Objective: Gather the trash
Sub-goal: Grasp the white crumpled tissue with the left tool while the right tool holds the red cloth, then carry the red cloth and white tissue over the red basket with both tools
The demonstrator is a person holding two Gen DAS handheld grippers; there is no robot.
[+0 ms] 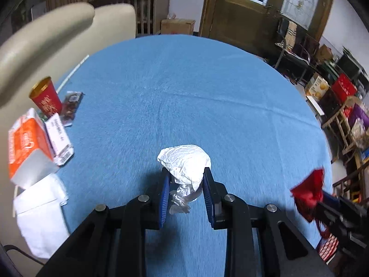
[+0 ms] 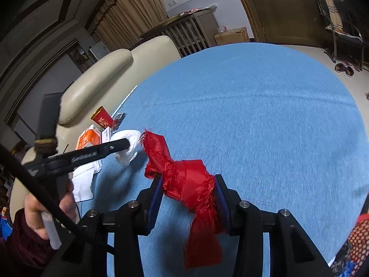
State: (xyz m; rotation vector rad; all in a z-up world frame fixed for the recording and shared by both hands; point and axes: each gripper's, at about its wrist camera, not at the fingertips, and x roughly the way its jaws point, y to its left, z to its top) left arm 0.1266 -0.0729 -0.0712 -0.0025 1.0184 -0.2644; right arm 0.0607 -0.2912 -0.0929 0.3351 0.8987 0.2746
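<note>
1. Clearly, the left gripper pinches a crumpled white wad of paper with clear plastic film trailing below it; its blue pads press on both sides, and the wad hangs above the blue tablecloth
2. From the right wrist view the same wad shows only in part, behind one black finger of the left gripper, so that view does not show the pinch itself
3. The right gripper is clamped on a frayed red ribbon, knotted and bunched between the pads; one end spills down out of the jaws, the other sticks up to the left
4. In the left wrist view the ribbon and right gripper sit blurred at the right edge, the fingers hard to make out
5. A hand in a dark red sleeve holds the left gripper's handle, partly hidden by a black cable
6. At the table's left edge lie a red paper cup upright, an orange carton, a white printed box touching it, a dark snack wrapper and a white paper bag hanging over the rim; the print is too blurred to read
7. A white straw lies near the rim beyond the cup, its far end cut off by a cream sofa
</note>
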